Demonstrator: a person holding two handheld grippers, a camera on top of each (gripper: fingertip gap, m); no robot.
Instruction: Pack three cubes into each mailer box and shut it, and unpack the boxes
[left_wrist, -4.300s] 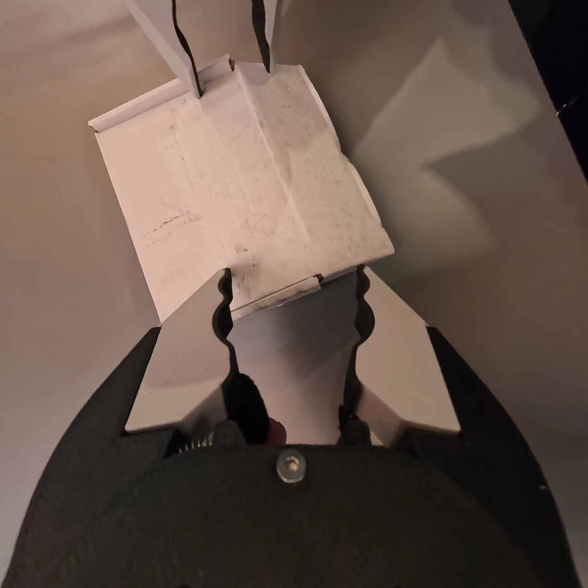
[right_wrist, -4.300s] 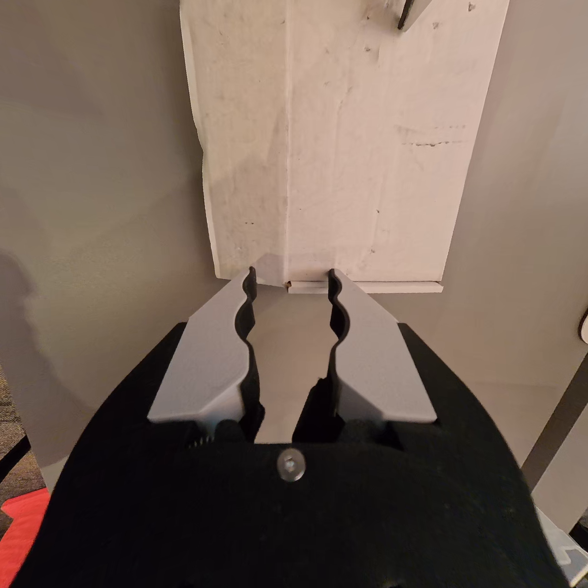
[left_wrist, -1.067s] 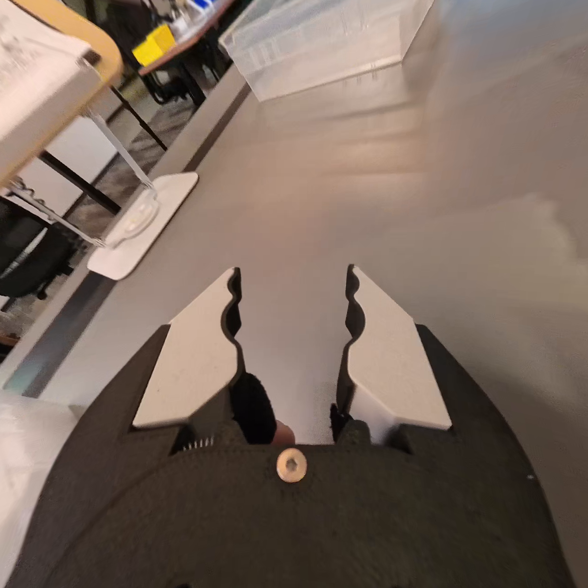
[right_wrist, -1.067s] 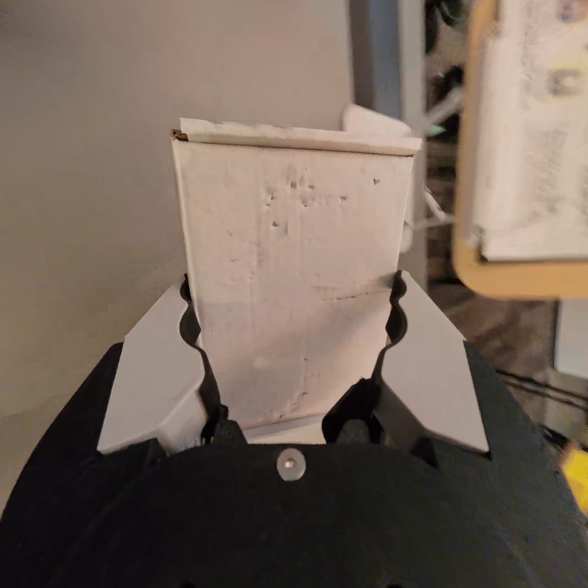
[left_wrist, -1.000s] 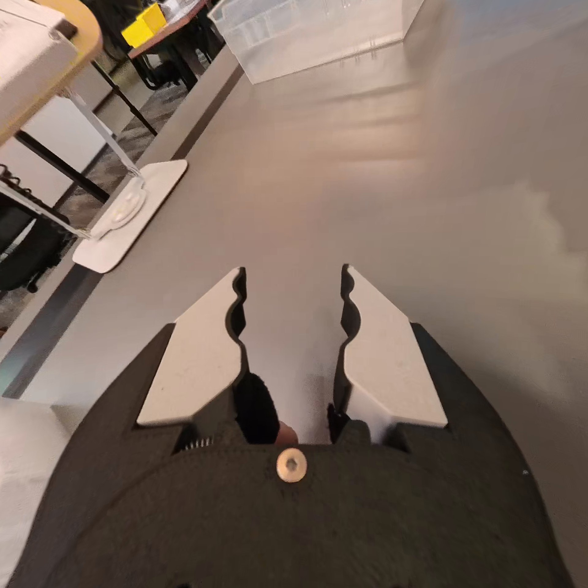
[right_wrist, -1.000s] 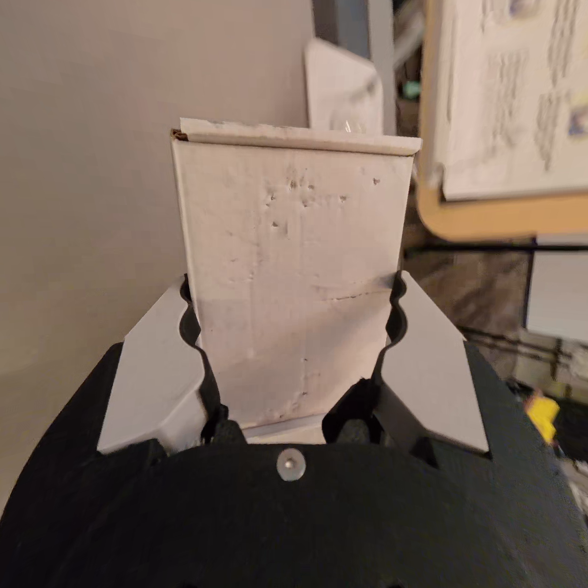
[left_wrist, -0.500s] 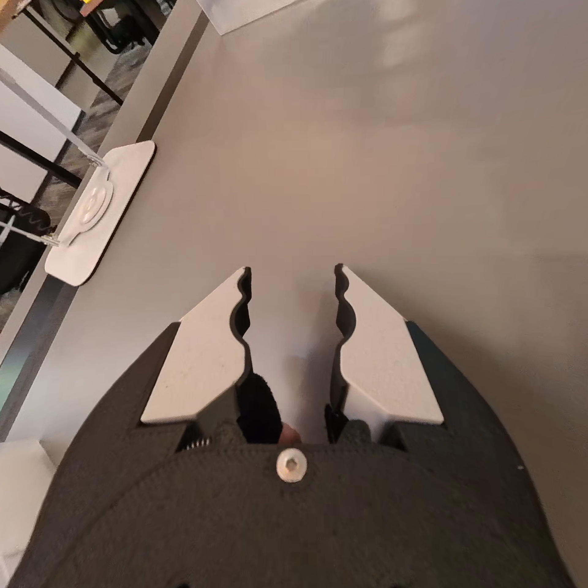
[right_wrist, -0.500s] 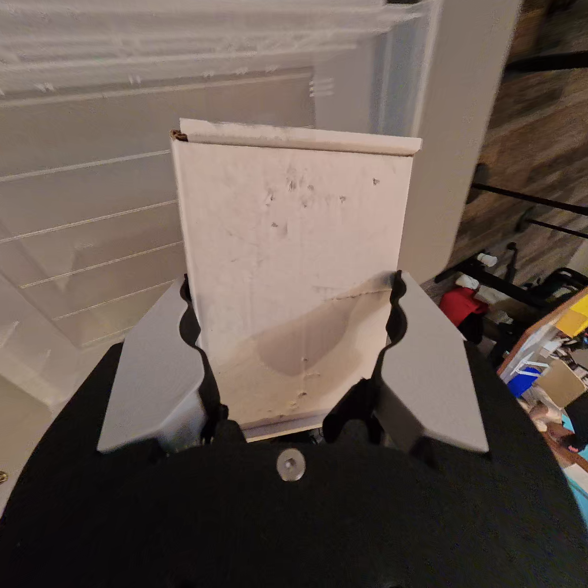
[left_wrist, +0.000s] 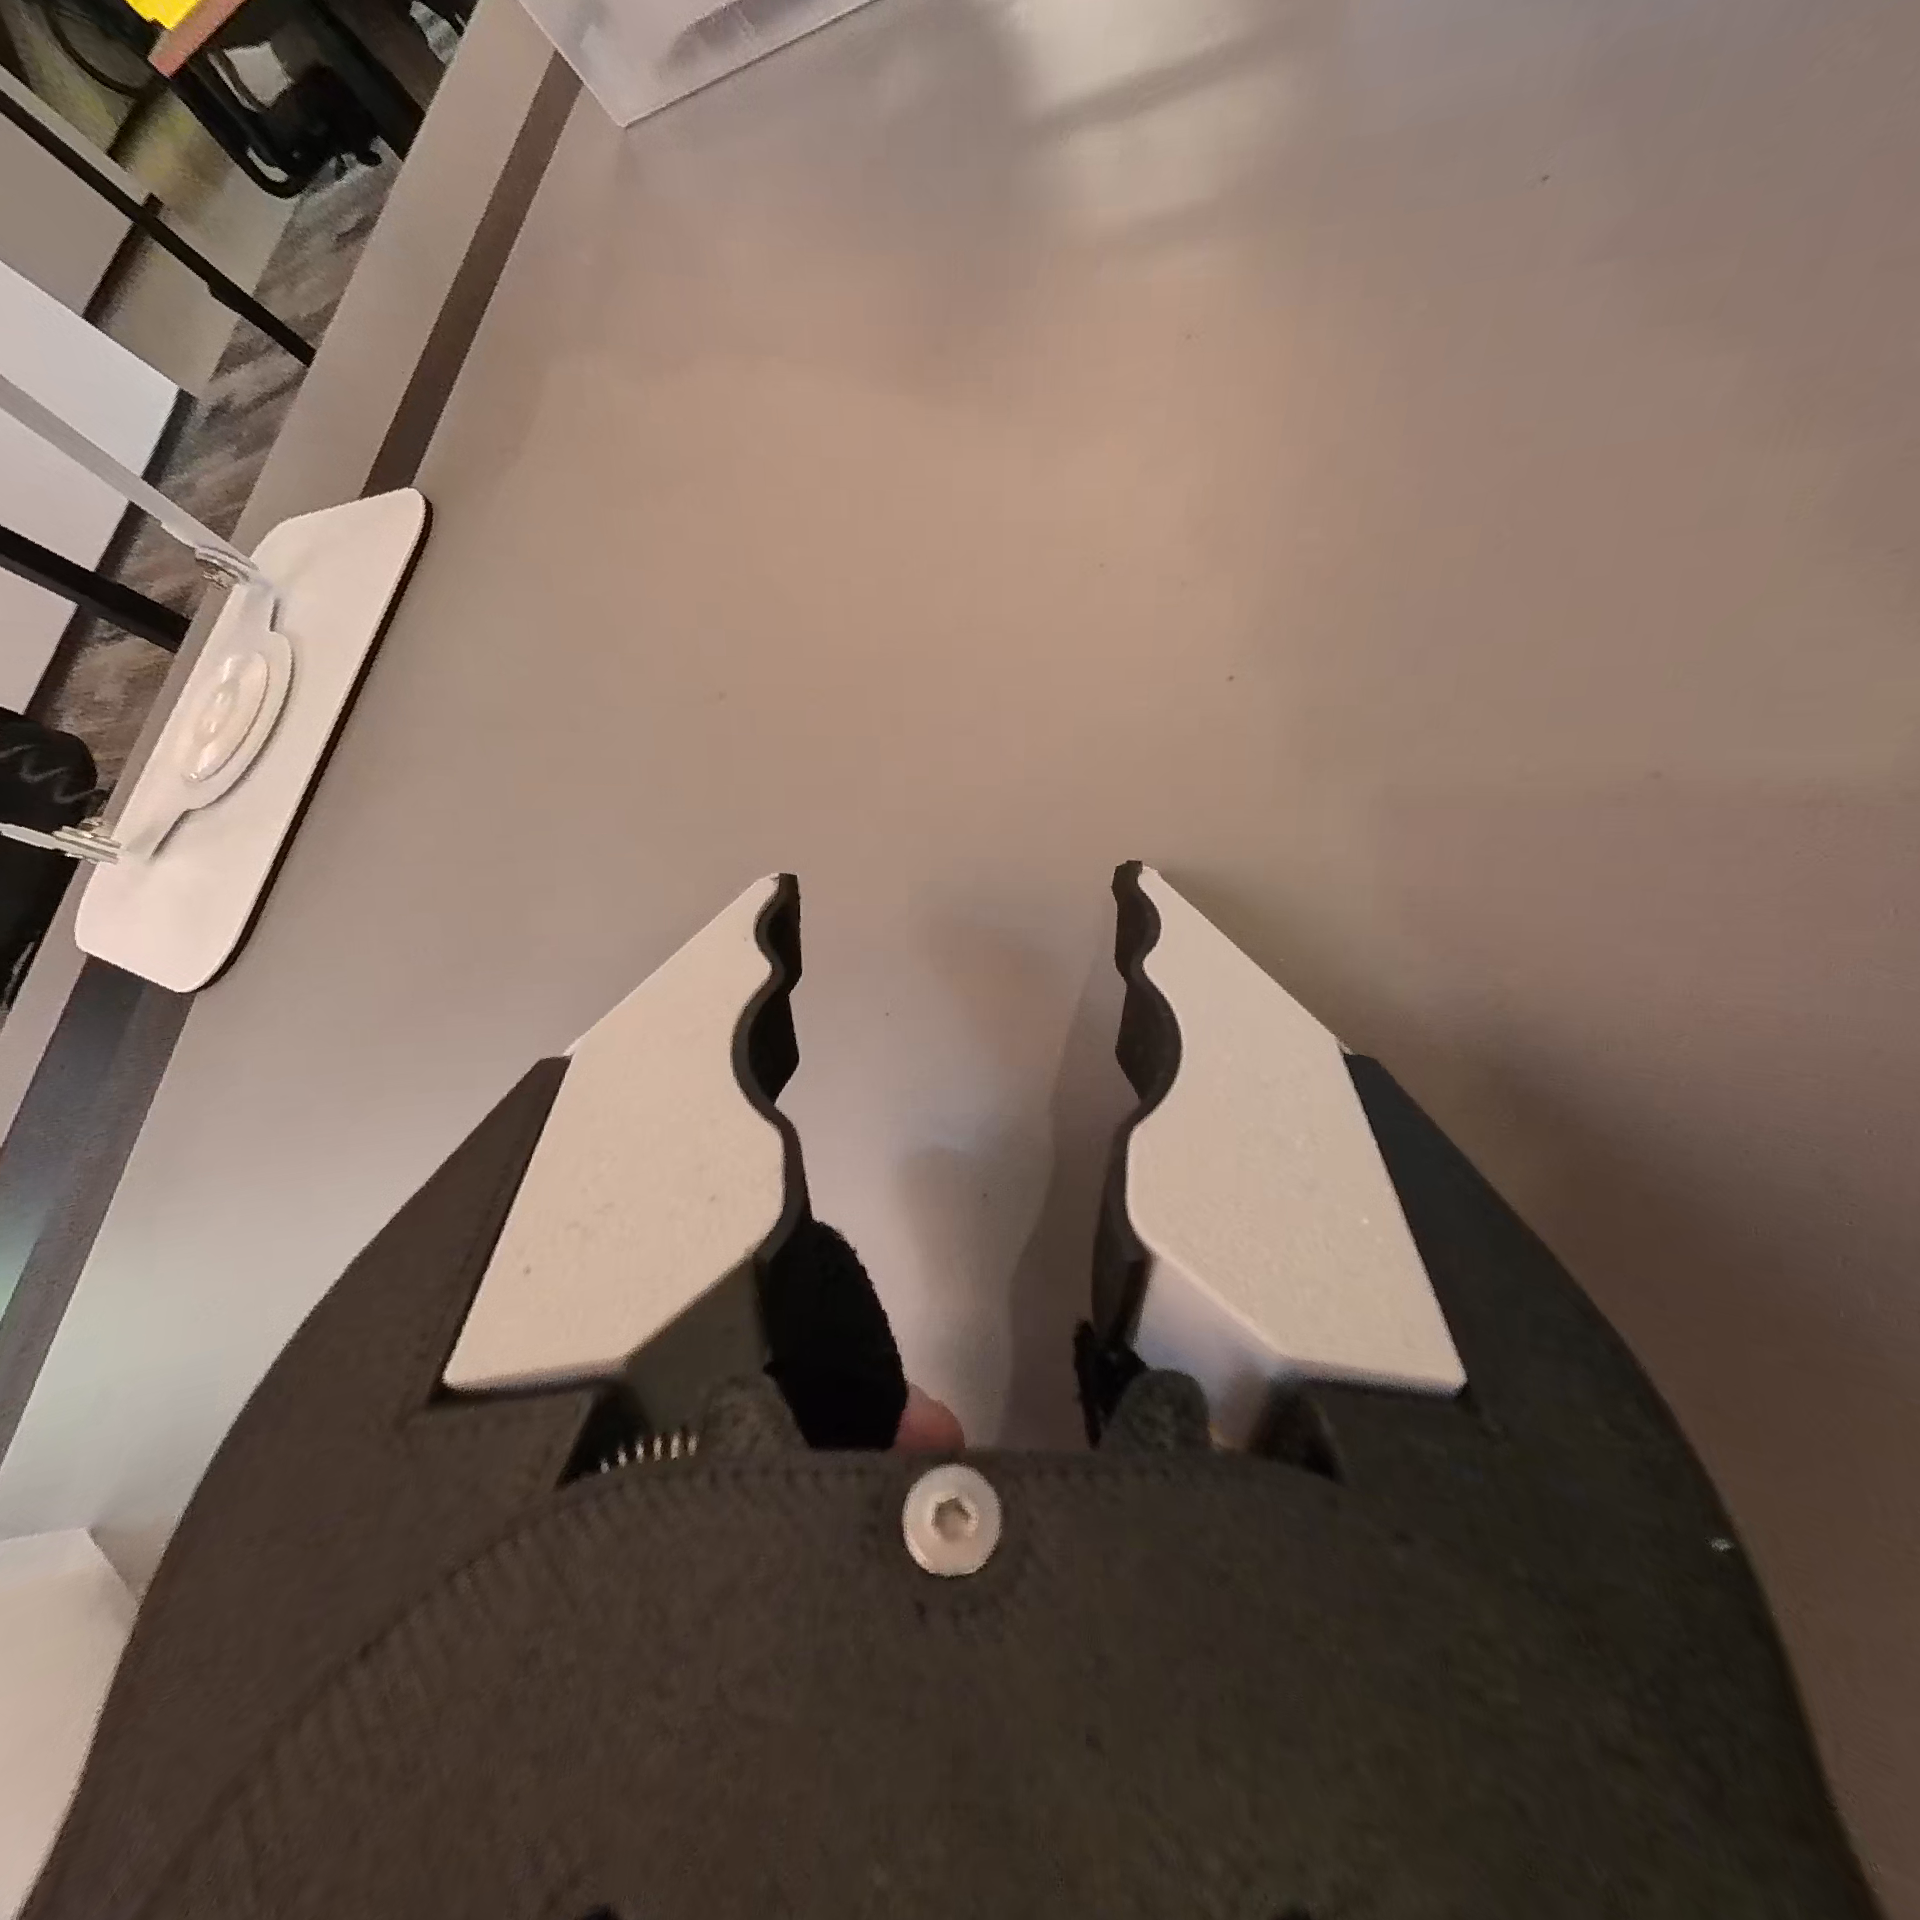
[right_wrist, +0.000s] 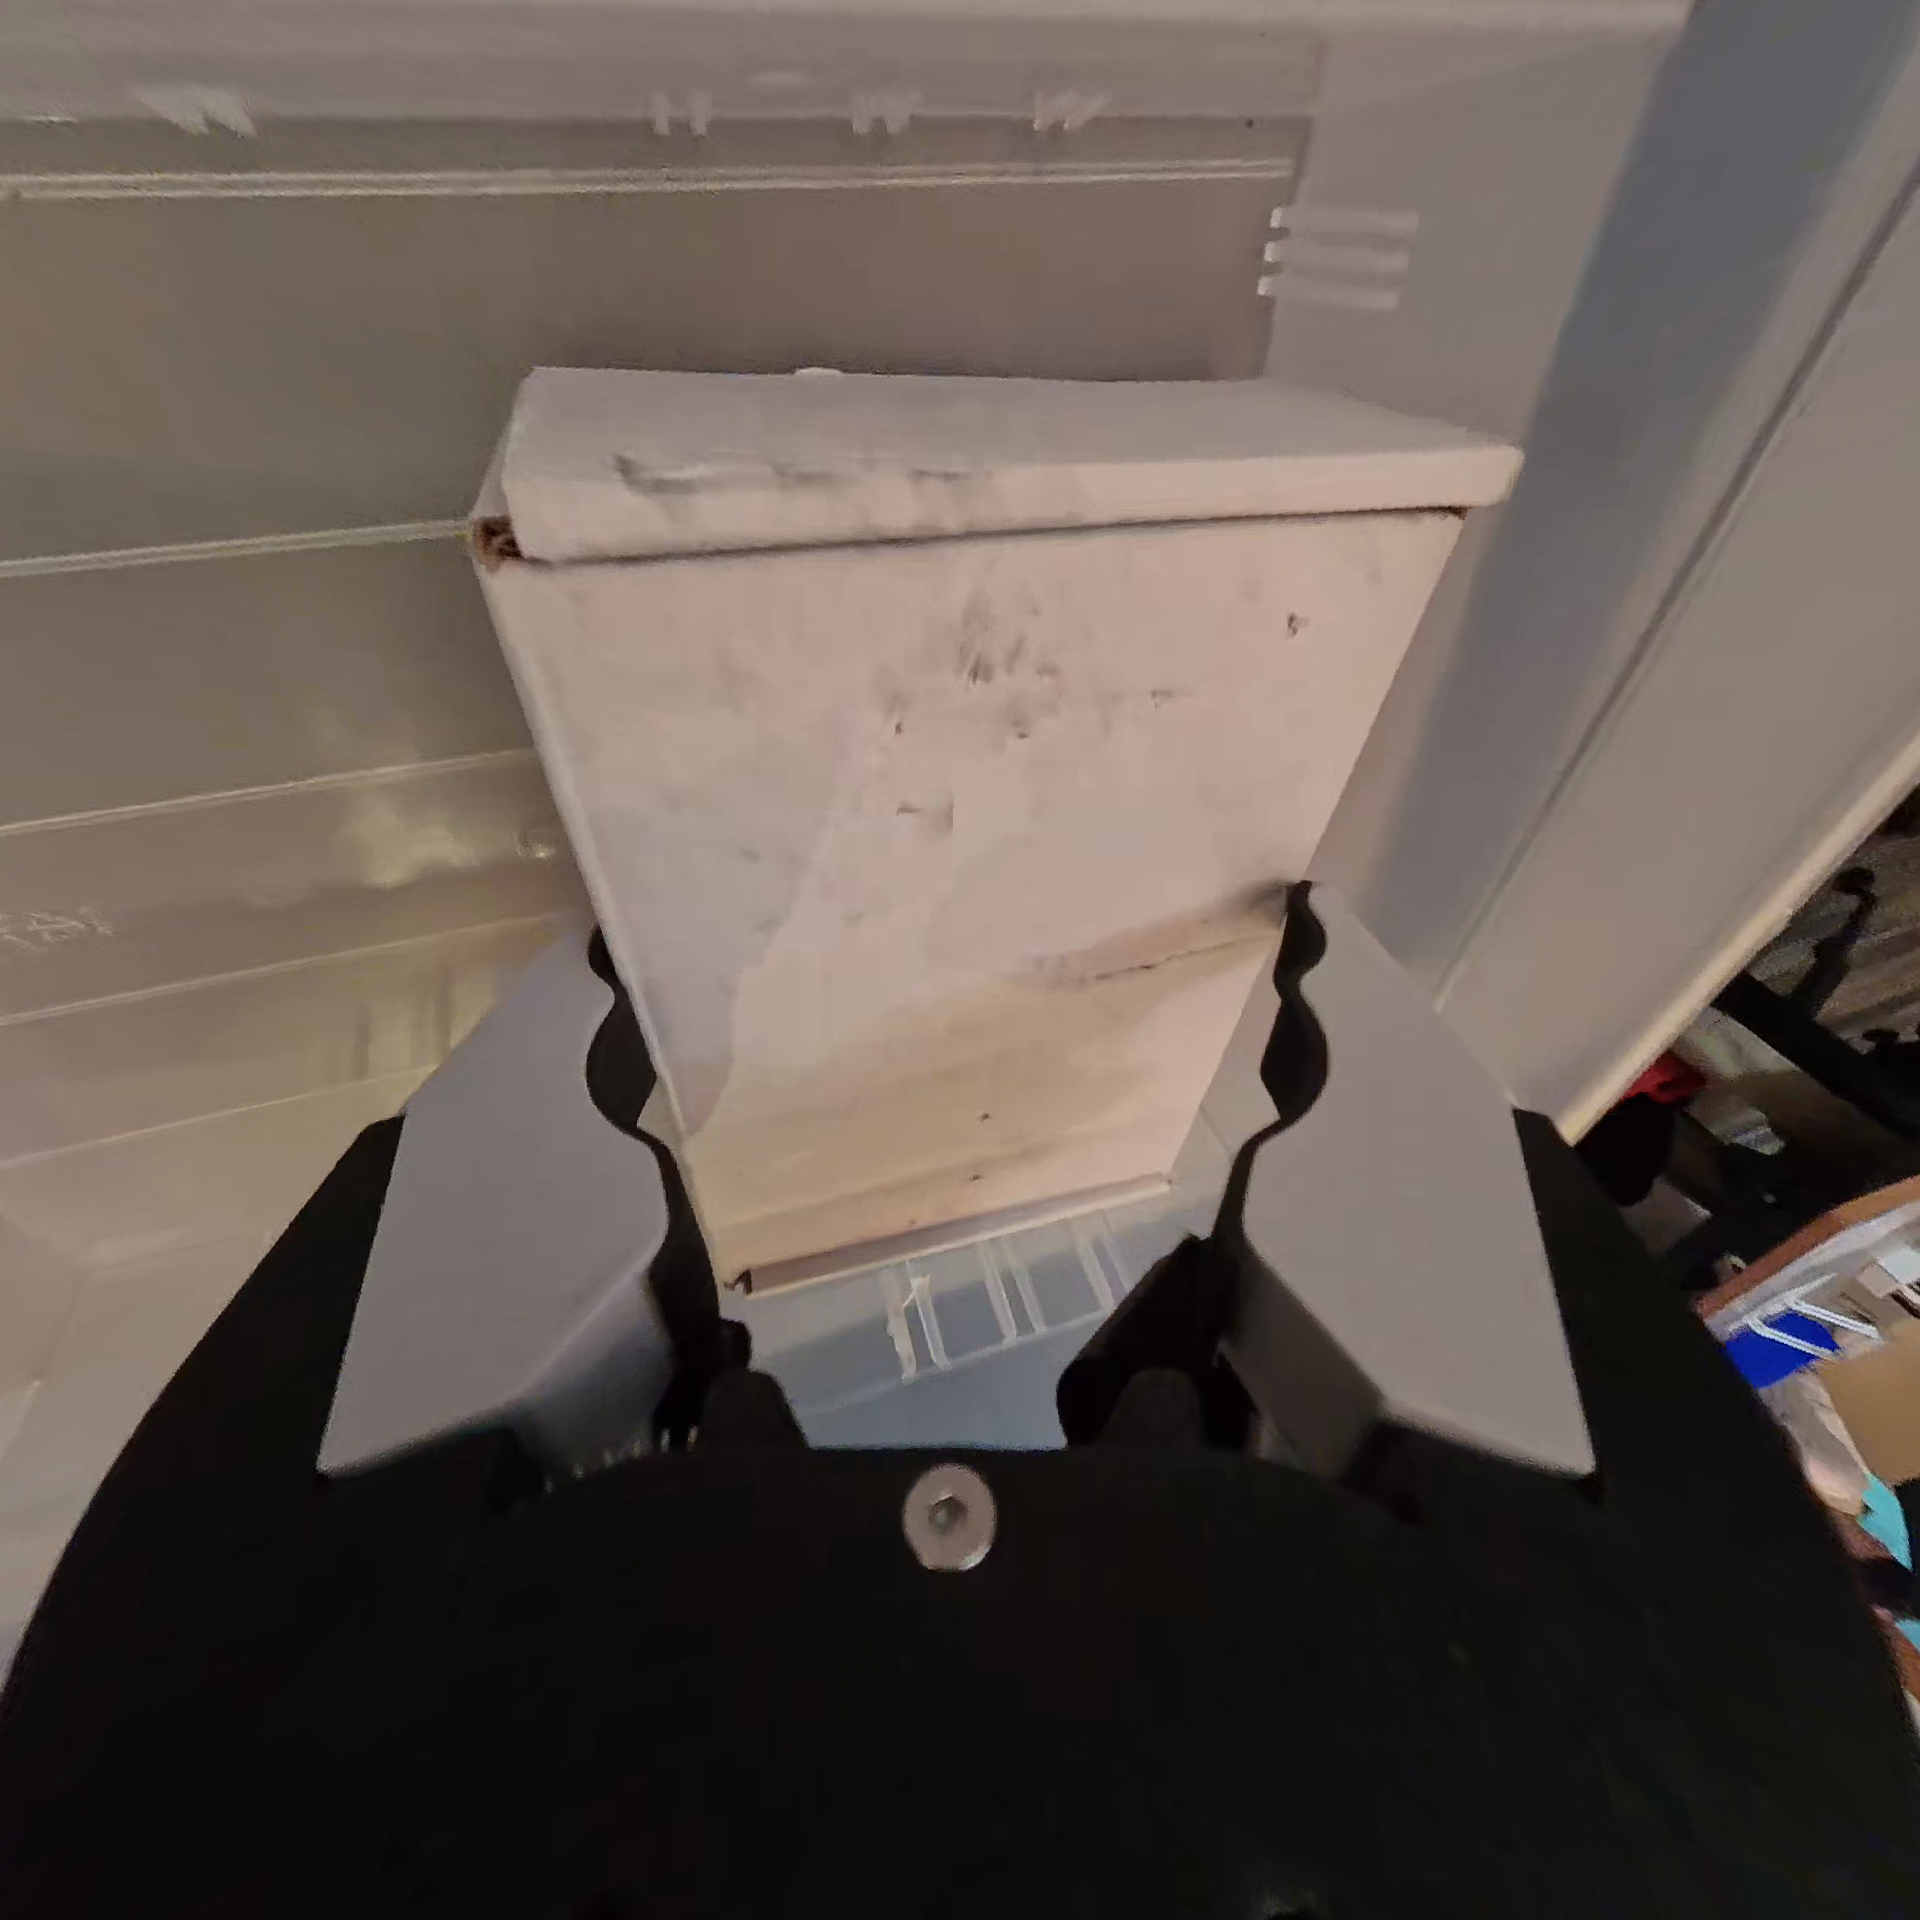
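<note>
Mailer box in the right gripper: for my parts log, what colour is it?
White, scuffed mailer box; right wrist view.

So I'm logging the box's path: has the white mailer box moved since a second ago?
Yes. The mailer box, between the right tongs, went from over the bare table to over the clear plastic bin, and has slid further out between them.

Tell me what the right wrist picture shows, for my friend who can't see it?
The right gripper has a closed, scuffed white mailer box between its two grey fingers, over a clear plastic bin. It is too blurry to tell whether the fingers are squeezing the box. A cluttered room shows at the right edge.
</note>
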